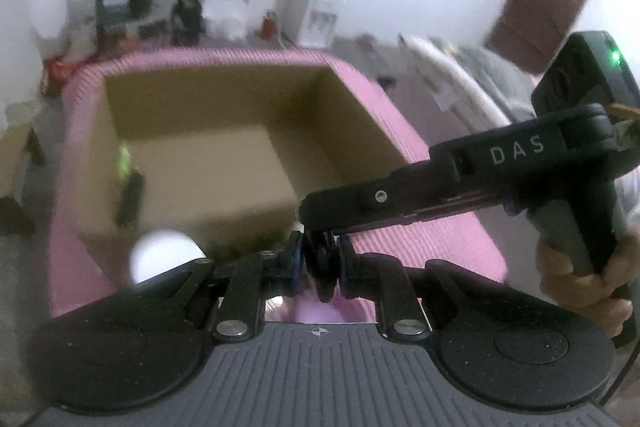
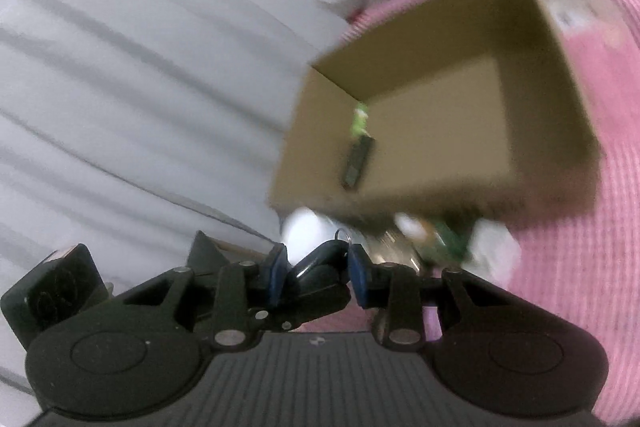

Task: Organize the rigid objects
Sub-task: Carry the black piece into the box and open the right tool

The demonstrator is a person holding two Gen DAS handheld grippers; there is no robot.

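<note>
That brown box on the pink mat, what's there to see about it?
The cardboard box is plain brown and open-topped, with tall straight walls and a flat floor. It stands upright on the pink ribbed mat. Inside, by one wall, lies a slim black object with something bright green at its end; blur hides what they are. The rest of the floor looks bare. Small items cluster just outside its near wall. Neither gripper touches it.

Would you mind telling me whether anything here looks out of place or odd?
Yes: both grippers seem to clamp one small black object. In the left wrist view the right gripper reaches between the left gripper's fingers. The cardboard box holds only a black device with a green tag, while clutter sits outside it.
</note>
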